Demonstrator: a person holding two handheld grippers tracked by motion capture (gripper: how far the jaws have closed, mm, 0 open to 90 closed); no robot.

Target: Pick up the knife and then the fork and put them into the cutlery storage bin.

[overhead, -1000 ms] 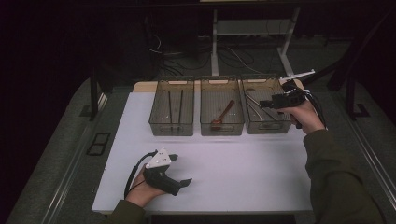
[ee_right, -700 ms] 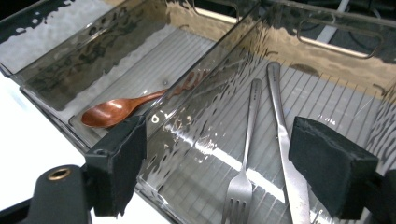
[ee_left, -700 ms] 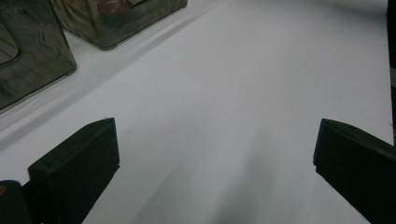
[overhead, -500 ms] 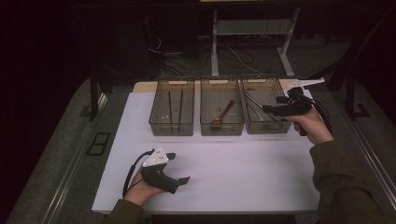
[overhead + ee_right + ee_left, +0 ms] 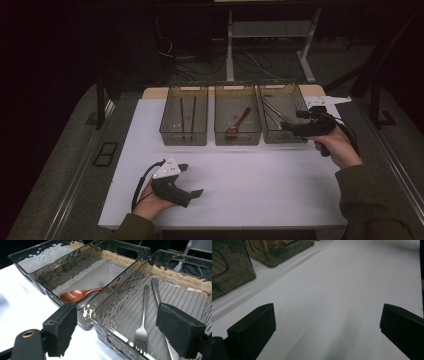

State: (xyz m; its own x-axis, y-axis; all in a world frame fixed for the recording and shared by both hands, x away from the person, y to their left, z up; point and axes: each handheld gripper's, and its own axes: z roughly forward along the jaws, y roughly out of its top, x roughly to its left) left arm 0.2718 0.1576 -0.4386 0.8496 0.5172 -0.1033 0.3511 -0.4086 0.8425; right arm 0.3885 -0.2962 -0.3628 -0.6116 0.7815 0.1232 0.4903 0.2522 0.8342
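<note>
My right gripper (image 5: 289,127) (image 5: 116,315) hovers at the front right corner of the right bin (image 5: 300,97) and points left. Its jaws have just been opening and stand wide, with nothing between them. In that bin (image 5: 175,275) lie a metal fork (image 5: 142,322) (image 5: 272,112) and a second metal utensil (image 5: 156,290). A wooden spoon (image 5: 80,293) (image 5: 239,121) rests in the middle bin (image 5: 237,136). Two dark chopsticks (image 5: 187,115) lie in the left bin (image 5: 182,136). My left gripper (image 5: 191,179) (image 5: 327,312) rests open on the white tabletop (image 5: 260,185), holding nothing.
The three smoky clear bins stand side by side along the far part of the white top. A grey surround (image 5: 70,175) with a raised rail borders the table. A dark floor with cables and desk legs (image 5: 230,50) lies beyond.
My right gripper has drawn back from over the right bin, to the right and toward the person. Its jaws look wider. The left hand and gripper have not moved.
</note>
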